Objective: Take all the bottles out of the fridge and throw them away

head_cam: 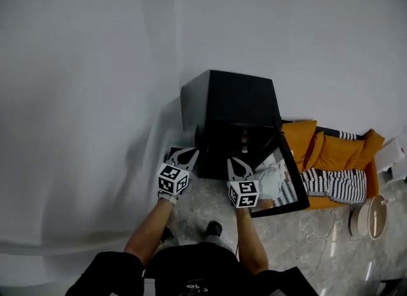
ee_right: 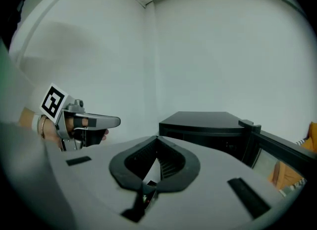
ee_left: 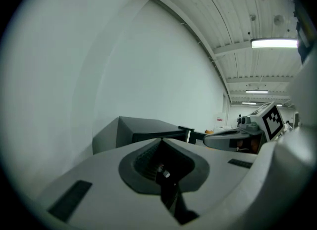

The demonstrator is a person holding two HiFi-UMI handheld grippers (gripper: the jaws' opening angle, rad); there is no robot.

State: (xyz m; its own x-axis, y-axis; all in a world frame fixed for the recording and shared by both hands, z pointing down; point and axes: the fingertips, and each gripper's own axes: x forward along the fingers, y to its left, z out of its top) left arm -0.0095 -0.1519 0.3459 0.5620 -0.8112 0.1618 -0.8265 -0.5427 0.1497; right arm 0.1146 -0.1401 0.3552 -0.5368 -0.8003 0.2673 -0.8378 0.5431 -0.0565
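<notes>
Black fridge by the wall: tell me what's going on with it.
A person stands at the small black fridge, its door swung open to the right. The left gripper and the right gripper are held just in front of it, jaws shut and empty. A few small things sit on a shelf inside, too small to identify.

fridge (head_cam: 229,107): 1 | fridge door (head_cam: 289,190): 1 | tools: 2, left tool (head_cam: 184,153) and right tool (head_cam: 233,161)
</notes>
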